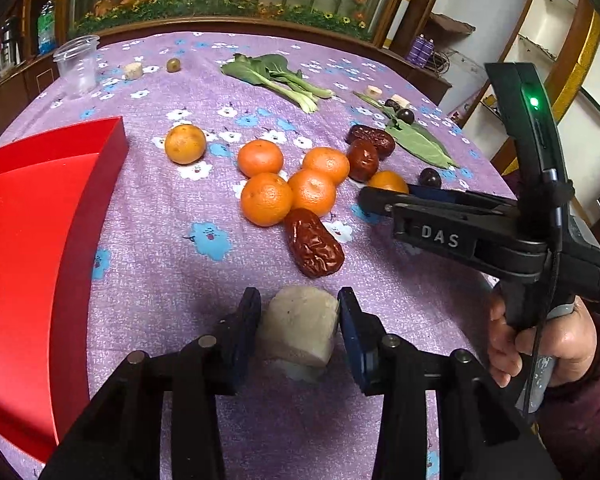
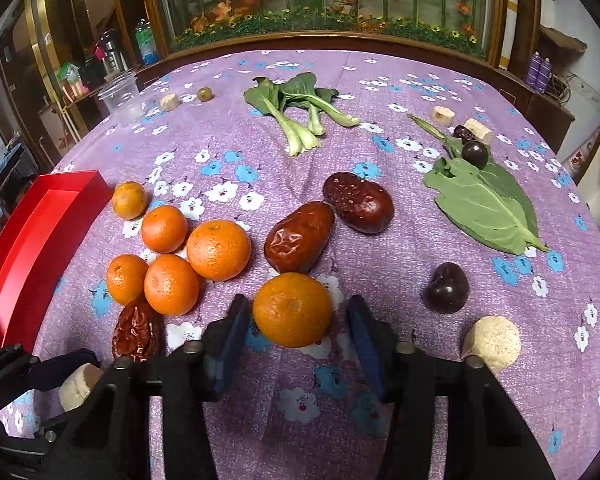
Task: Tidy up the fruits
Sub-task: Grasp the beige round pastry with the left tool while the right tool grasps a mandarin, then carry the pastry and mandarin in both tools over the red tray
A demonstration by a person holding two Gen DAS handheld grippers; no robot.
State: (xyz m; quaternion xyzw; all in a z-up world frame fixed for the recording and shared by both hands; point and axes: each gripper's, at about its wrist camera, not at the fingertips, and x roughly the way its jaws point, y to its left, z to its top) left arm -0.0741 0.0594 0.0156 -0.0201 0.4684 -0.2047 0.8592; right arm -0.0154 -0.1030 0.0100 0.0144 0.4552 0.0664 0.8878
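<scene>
Two hand-held grippers angled downward: left (image 1: 299, 322) pinching beige chunk (image 1: 300, 330), right (image 2: 296, 322) spread around tangerine (image 2: 292, 310).

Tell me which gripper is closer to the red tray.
Left. The left gripper, with a pale cut chunk between its fingers, sits just beside the red tray. The right gripper is farther off, straddling a tangerine beyond the tangerine cluster.
</scene>
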